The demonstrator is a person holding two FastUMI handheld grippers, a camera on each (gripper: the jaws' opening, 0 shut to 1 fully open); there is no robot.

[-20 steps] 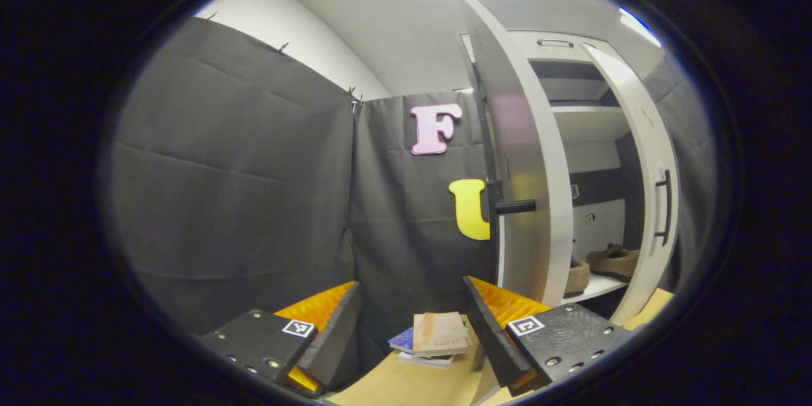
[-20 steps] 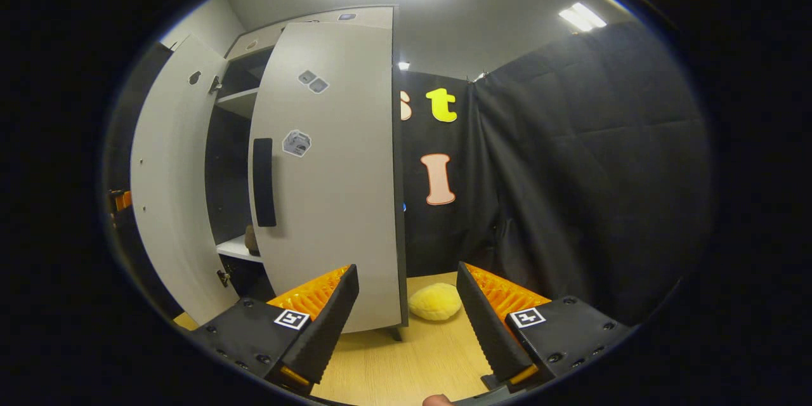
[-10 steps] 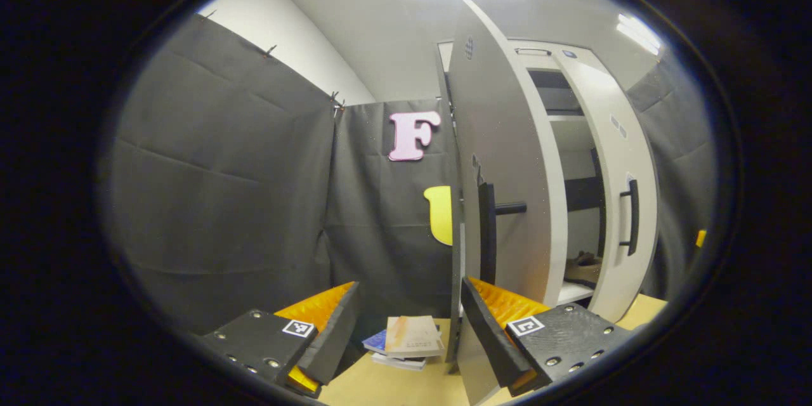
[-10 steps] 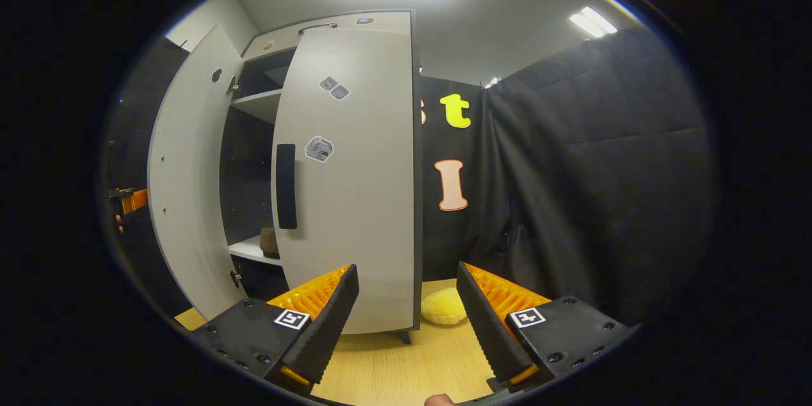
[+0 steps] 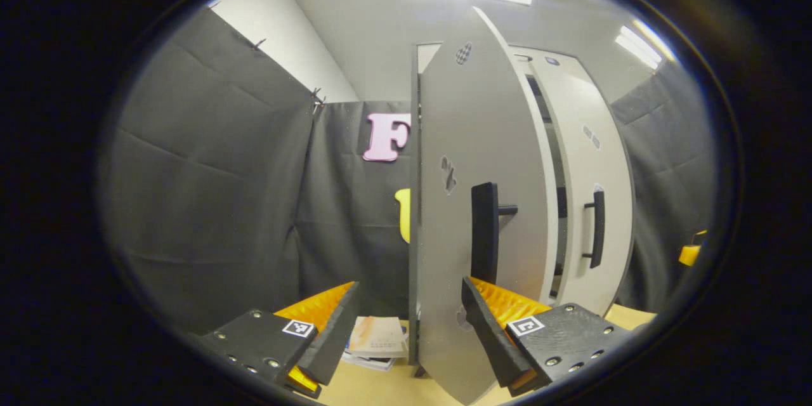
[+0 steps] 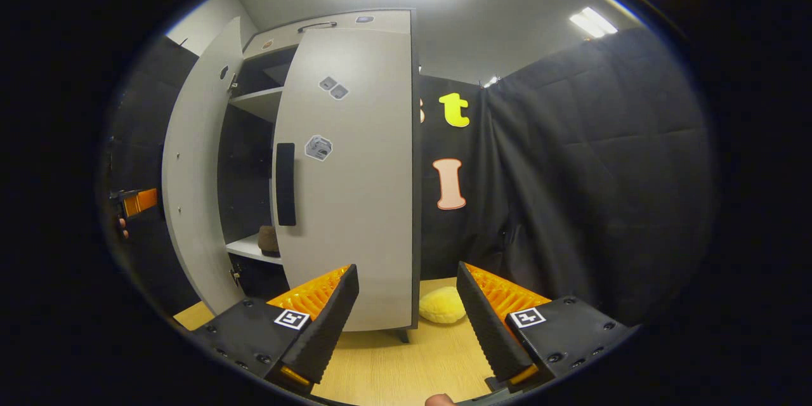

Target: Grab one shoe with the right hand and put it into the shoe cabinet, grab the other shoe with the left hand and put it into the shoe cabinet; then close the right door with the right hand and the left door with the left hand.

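Observation:
In the left gripper view the white shoe cabinet's left door [image 5: 469, 158] stands most of the way shut, its black handle [image 5: 485, 238] just above my right-hand finger. My left gripper [image 5: 409, 333] is open and holds nothing; that finger [image 5: 491, 330] lies against or very near the door's face. The right door [image 5: 590, 177] leaves a narrow dark gap beside it. In the right gripper view the right door [image 6: 349, 190] is partly open, and a brown shoe [image 6: 269, 240] rests on the shelf [image 6: 244, 248] behind it. My right gripper [image 6: 406, 323] is open and empty, short of that door.
A stack of books [image 5: 377, 342] lies on the wooden floor left of the cabinet. A yellow plush lump [image 6: 444, 304] sits on the floor by the cabinet's right corner. Black cloth walls close in on both sides. The left gripper [image 6: 136, 202] shows past the left door [image 6: 196, 184].
The left door has swung well toward shut, hiding the shoes from the left gripper view. The right door closed a little at first, then stayed put. Both grippers remain open.

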